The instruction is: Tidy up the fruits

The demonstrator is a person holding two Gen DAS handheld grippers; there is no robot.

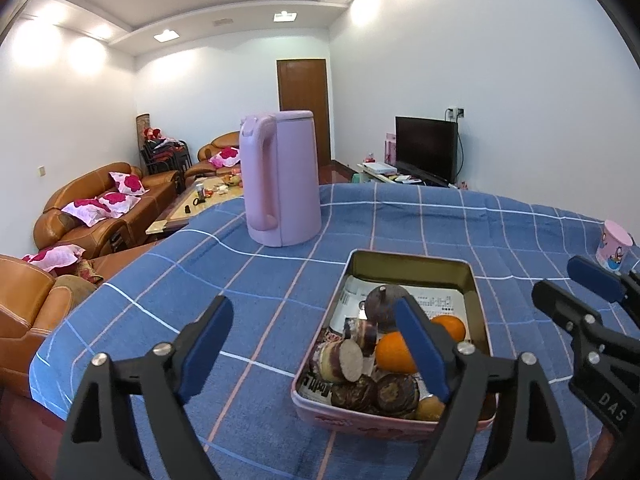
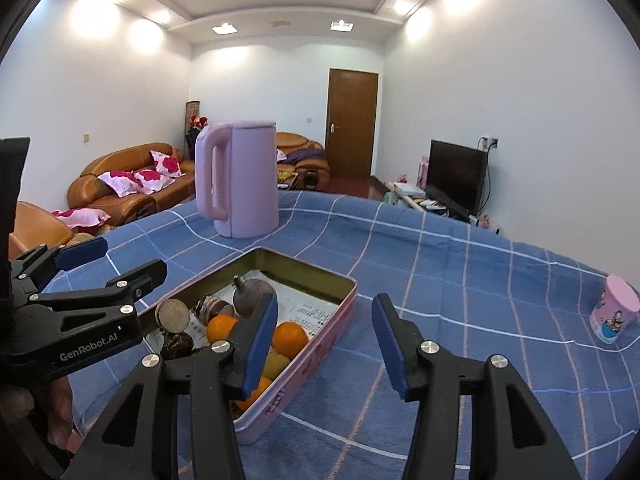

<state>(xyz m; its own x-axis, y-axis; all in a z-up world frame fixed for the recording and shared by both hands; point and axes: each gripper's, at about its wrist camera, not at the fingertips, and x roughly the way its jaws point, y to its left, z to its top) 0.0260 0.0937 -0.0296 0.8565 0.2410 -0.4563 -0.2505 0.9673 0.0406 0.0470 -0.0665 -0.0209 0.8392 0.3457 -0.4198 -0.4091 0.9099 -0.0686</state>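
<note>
The left tongs (image 1: 316,344) stand spread wide with nothing between the blue pads, poised above the near left end of the tin tray (image 1: 478,292). The right tongs (image 2: 326,338) are parted too, less widely, and empty; one pad (image 2: 260,344) hangs over the tray's near right corner, the other over bare cloth. Both sets are clear of the fruit.

The fruit lies in the pink-walled tray (image 2: 320,344), which sits on the table (image 1: 280,272) under a blue checked cloth, with printed paper (image 1: 440,304) lining its bottom. Inside are two oranges (image 1: 392,352), close together near the middle, a dark round purple fruit with a short stem (image 1: 384,304) behind them toward the far end, and a cut piece with purple skin and a pale face (image 1: 344,360) at the left side. Two dark brown wrinkled round pieces (image 1: 376,394) rest at the near end, and a small yellowish fruit (image 2: 276,364) lies against the near wall.

Behind the tray stands a pink kettle (image 1: 280,176), upright and well apart from it. A pink printed cup (image 2: 614,308) stands far off to the right on the cloth
</note>
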